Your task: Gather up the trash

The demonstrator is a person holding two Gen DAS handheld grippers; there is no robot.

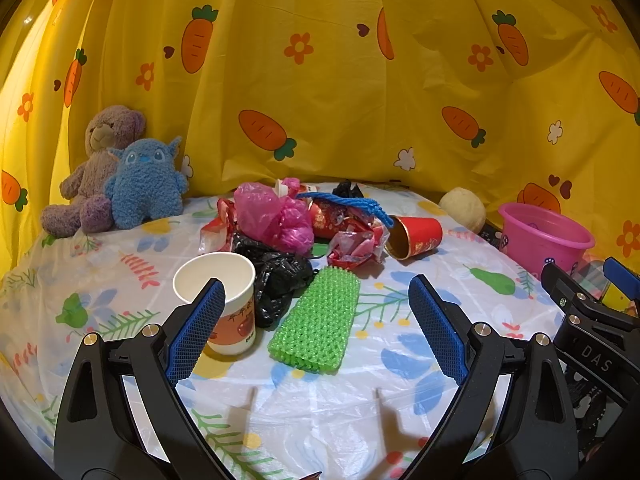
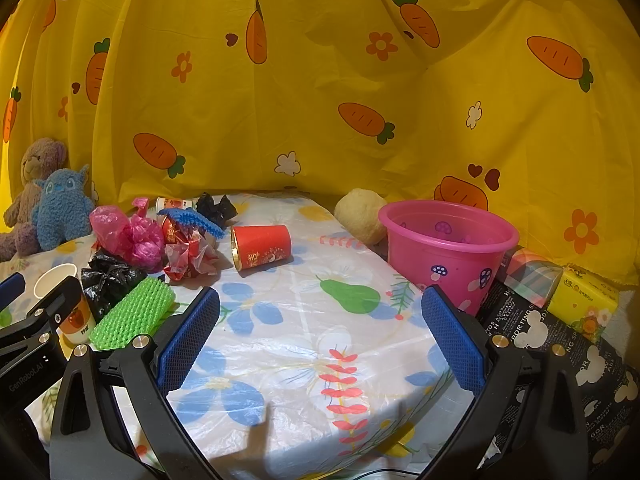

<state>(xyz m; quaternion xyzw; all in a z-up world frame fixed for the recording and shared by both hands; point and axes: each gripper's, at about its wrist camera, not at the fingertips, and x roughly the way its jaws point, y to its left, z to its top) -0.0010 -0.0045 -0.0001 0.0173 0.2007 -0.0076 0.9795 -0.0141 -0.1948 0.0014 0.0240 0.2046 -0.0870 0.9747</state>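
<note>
A pile of trash lies mid-table: a pink plastic bag (image 1: pixel 272 214), a black plastic bag (image 1: pixel 280 276), red foil wrappers (image 1: pixel 352 244), a blue net (image 1: pixel 348 202), a green spiky mat (image 1: pixel 316 322) and a red paper cup (image 1: pixel 416 236) on its side. A white paper cup (image 1: pixel 224 300) stands upright by my left finger. My left gripper (image 1: pixel 316 292) is open and empty, above the mat. My right gripper (image 2: pixel 320 300) is open and empty over bare tablecloth. A pink bucket (image 2: pixel 448 252) stands at the table's right edge, and shows in the left wrist view (image 1: pixel 544 240).
Two plush toys, a brown bear (image 1: pixel 100 160) and a blue monster (image 1: pixel 146 184), sit at the back left. A cream ball (image 2: pixel 360 216) lies behind the bucket. A yellow tissue pack (image 2: pixel 584 304) and printed black cloth (image 2: pixel 532 332) lie right. Yellow carrot curtain (image 2: pixel 320 80) surrounds the table.
</note>
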